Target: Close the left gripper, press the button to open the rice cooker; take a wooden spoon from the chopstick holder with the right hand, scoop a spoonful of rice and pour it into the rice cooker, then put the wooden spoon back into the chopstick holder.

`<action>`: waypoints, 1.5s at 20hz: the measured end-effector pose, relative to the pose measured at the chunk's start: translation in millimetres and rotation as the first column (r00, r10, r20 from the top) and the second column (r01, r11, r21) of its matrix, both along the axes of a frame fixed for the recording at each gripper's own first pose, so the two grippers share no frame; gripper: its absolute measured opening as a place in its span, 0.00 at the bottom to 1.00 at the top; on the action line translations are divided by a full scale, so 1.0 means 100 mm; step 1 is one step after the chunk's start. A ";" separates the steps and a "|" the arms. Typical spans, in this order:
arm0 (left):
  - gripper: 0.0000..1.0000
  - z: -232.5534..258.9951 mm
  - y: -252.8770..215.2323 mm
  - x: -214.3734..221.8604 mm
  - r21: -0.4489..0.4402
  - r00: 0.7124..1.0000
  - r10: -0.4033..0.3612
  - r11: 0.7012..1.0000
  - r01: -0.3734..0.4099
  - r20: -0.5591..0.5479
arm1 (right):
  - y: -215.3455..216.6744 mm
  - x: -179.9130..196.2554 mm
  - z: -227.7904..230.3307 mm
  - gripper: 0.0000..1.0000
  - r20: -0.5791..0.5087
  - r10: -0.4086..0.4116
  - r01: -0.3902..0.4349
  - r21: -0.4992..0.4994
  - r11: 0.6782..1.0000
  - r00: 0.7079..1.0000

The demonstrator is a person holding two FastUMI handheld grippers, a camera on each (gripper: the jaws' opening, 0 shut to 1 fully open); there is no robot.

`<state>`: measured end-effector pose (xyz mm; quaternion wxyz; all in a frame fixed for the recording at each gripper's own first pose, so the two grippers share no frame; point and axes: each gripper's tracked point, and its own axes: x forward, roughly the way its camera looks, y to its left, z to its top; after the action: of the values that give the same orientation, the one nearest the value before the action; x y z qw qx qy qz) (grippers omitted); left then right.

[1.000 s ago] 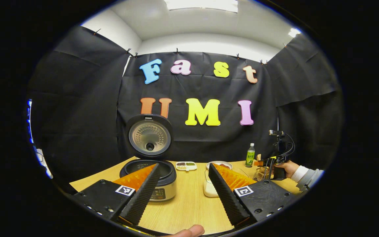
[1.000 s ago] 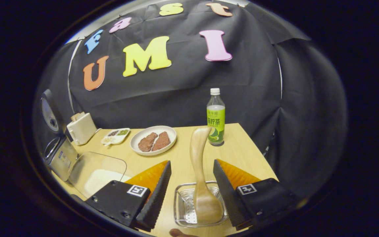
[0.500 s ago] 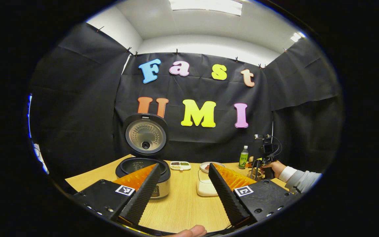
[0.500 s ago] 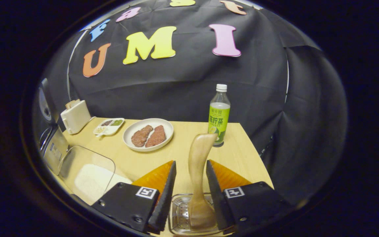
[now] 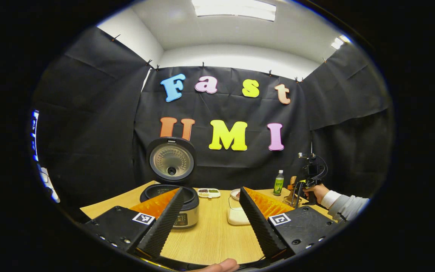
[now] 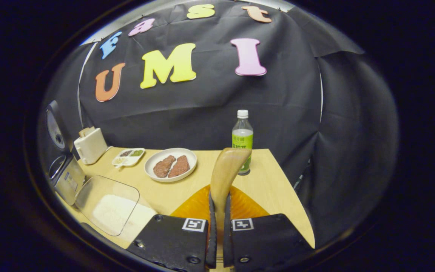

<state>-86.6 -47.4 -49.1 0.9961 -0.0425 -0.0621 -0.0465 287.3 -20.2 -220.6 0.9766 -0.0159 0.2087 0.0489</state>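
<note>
In the right gripper view my right gripper (image 6: pixel 218 201) is shut on the handle of the wooden spoon (image 6: pixel 225 170), which rises upright between the fingers; the chopstick holder is hidden beneath them. The clear box of white rice (image 6: pixel 113 205) lies to the left, and the rice cooker (image 6: pixel 67 178) stands at the far left. In the left gripper view the rice cooker (image 5: pixel 172 202) is open with its lid (image 5: pixel 171 160) up. My left gripper (image 5: pixel 210 192) hangs open above the table (image 5: pixel 210 238), holding nothing. Far right, a hand (image 5: pixel 317 192) holds the right gripper (image 5: pixel 309 174).
A plate with two brown patties (image 6: pixel 171 164), a small divided dish (image 6: pixel 128 156), a green-labelled bottle (image 6: pixel 242 139) and a white box-like appliance (image 6: pixel 90 144) stand along the back of the table. The table's right edge (image 6: pixel 289 189) runs close to the right gripper.
The right gripper's fingers have shut on the spoon handle, and the metal holder has slipped from sight under them. The left gripper stays open and has shifted only slightly.
</note>
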 end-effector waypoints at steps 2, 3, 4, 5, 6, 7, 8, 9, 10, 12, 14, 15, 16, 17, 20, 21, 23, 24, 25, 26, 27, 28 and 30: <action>0.94 0.00 0.03 -0.07 -0.003 1.000 0.006 1.000 -0.006 0.003 | -0.01 -0.07 0.14 0.12 0.031 0.006 -0.005 -0.020 1.000 1.000; 0.94 -0.01 0.05 -0.09 -0.002 1.000 0.009 1.000 -0.009 0.003 | 0.00 -0.11 0.23 0.12 0.046 0.008 -0.006 -0.028 1.000 0.999; 0.94 0.00 0.06 -0.13 -0.002 1.000 0.012 1.000 -0.012 0.006 | 0.02 -0.14 0.32 0.12 0.064 0.014 -0.012 -0.034 0.999 0.998; 0.94 0.01 0.08 -0.18 -0.002 1.000 0.015 1.000 -0.015 0.012 | 0.05 -0.18 0.40 0.12 0.078 0.018 -0.016 -0.038 0.999 0.997; 0.94 0.02 0.11 -0.22 0.000 1.000 0.017 1.000 -0.017 0.016 | 0.08 -0.23 0.47 0.12 0.092 0.022 -0.019 -0.038 0.999 0.995; 0.94 0.02 0.13 -0.26 0.003 1.000 0.018 1.000 -0.018 0.018 | 0.14 -0.28 0.55 0.12 0.108 0.029 -0.026 -0.032 0.999 0.994; 0.94 0.02 0.13 -0.27 0.008 1.000 0.018 1.000 -0.018 0.021 | 0.20 -0.32 0.64 0.12 0.121 0.027 -0.025 -0.018 1.000 0.992; 0.94 0.03 0.16 -0.30 0.014 1.000 0.020 1.000 -0.020 0.022 | 0.26 -0.37 0.70 0.12 0.133 0.025 -0.025 -0.007 1.000 0.991; 0.94 0.02 0.20 -0.32 0.022 0.999 0.027 0.999 -0.027 0.021 | 0.33 -0.41 0.76 0.12 0.144 0.024 -0.025 0.003 1.000 0.989; 0.94 -0.02 0.27 -0.34 0.034 0.999 0.044 0.998 -0.044 0.008 | 0.53 -0.50 0.90 0.12 0.171 0.033 -0.036 0.013 0.999 0.985; 0.94 -0.04 0.31 -0.36 0.039 0.999 0.050 0.998 -0.049 -0.011 | 0.78 -0.56 1.01 0.12 0.203 0.053 -0.055 0.005 0.998 0.978; 0.94 -0.04 0.36 -0.38 0.044 0.998 0.055 0.998 -0.054 -0.015 | 0.92 -0.59 1.04 0.12 0.216 0.062 -0.064 0.003 0.998 0.974; 0.94 -0.05 0.39 -0.40 0.053 0.998 0.062 0.997 -0.061 -0.019 | 1.07 -0.61 1.07 0.12 0.228 0.078 -0.081 0.003 0.997 0.971; 0.94 -0.06 0.44 -0.43 0.063 0.997 0.070 0.996 -0.069 -0.021 | 1.24 -0.63 1.10 0.12 0.241 0.099 -0.102 0.000 0.995 0.966; 0.94 -0.05 0.56 -0.51 0.069 0.996 0.087 0.994 -0.086 -0.022 | 1.61 -0.61 1.06 0.12 0.267 0.135 -0.132 -0.030 0.991 0.954; 0.94 -0.06 0.59 -0.51 0.066 0.996 0.090 0.994 -0.088 -0.024 | 1.73 -0.59 1.00 0.12 0.265 0.140 -0.135 -0.038 0.990 0.954; 0.94 -0.06 0.66 -0.52 0.058 0.995 0.094 0.994 -0.092 -0.028 | 1.93 -0.55 0.83 0.12 0.239 0.150 -0.144 -0.044 0.989 0.959; 0.94 -0.05 0.70 -0.52 0.055 0.995 0.097 0.994 -0.095 -0.029 | 2.01 -0.52 0.73 0.12 0.225 0.152 -0.145 -0.046 0.988 0.962; 0.94 -0.07 0.74 -0.53 0.051 0.994 0.102 0.994 -0.100 -0.030 | 2.06 -0.49 0.62 0.12 0.213 0.151 -0.143 -0.053 0.988 0.965; 0.94 -0.07 0.78 -0.53 0.047 0.994 0.105 0.993 -0.104 -0.030 | 2.11 -0.45 0.51 0.12 0.205 0.146 -0.135 -0.067 0.989 0.968; 0.94 -0.07 0.80 -0.53 0.043 0.994 0.105 0.994 -0.104 -0.031 | 2.13 -0.41 0.39 0.12 0.195 0.139 -0.124 -0.085 0.989 0.971; 0.94 -0.08 0.81 -0.53 0.040 0.994 0.105 0.994 -0.103 -0.032 | 2.13 -0.38 0.28 0.12 0.184 0.122 -0.104 -0.106 0.989 0.975; 0.94 -0.11 0.86 -0.54 0.038 0.994 0.105 0.994 -0.104 -0.037 | 2.09 -0.30 0.05 0.12 0.157 0.076 -0.056 -0.128 0.990 0.985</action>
<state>-140.6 38.8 -60.2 0.9988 -0.0221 -0.0440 0.0055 257.4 188.3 -215.3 0.9853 -0.0869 0.1308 0.0667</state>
